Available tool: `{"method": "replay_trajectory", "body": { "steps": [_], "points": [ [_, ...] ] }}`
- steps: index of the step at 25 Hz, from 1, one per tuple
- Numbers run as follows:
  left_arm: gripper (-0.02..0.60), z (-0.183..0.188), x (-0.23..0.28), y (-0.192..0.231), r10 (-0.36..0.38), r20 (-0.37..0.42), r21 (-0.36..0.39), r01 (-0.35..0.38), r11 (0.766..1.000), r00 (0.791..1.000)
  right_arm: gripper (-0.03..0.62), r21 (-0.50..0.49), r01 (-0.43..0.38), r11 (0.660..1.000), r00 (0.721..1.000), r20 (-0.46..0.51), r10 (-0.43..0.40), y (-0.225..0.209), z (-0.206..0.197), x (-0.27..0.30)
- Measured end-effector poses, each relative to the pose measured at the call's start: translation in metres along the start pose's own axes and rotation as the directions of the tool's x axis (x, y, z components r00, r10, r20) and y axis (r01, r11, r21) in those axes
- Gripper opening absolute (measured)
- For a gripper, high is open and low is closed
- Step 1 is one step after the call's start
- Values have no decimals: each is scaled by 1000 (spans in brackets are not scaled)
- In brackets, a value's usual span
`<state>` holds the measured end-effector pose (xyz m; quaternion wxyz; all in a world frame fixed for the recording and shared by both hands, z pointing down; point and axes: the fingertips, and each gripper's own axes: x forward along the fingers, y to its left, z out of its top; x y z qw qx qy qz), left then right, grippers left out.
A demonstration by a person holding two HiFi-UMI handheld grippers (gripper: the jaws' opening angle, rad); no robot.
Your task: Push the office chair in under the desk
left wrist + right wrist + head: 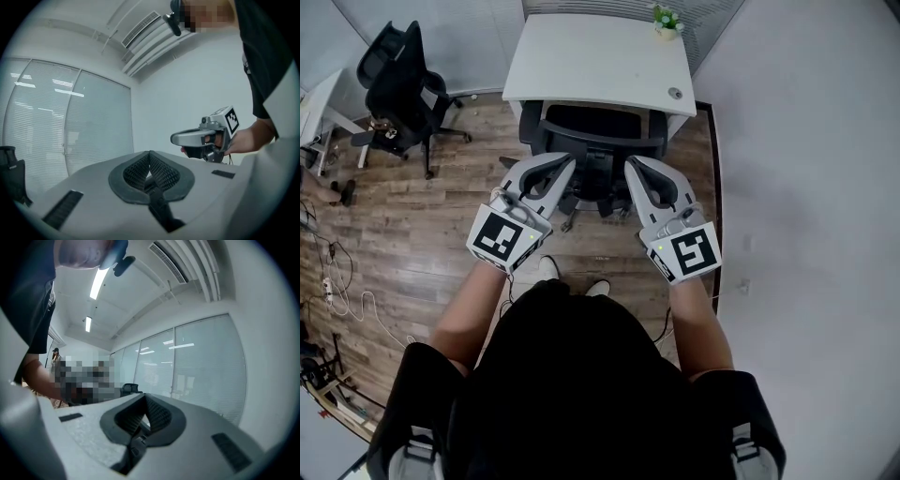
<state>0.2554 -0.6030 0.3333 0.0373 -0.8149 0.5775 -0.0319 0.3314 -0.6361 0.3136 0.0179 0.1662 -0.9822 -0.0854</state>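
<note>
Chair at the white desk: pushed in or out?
Mostly in. In the head view the office chair has its seat partly under the white desk; backrest and wheel base sit outside its edge.

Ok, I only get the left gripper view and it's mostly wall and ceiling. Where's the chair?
Observer: In the head view the office chair sits just ahead of the left hand-held gripper and right hand-held gripper. Its backrest is close against the near edge of the white desk.
Operator: Is anything on the desk?
Observer: A small potted plant, at its far right corner.
Operator: Is the right one holding something?
Observer: No, the right gripper view shows its jaws shut with nothing between them.
</note>
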Motion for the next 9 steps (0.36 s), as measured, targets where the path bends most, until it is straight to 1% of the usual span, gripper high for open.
{"method": "replay_trajectory", "body": {
  "steps": [9],
  "points": [
    [-6,18,6,10,-17,48,-2,17,1000,999,2,2,5,1000,1000,-10,-5,-4,5,10]
  ]
}}
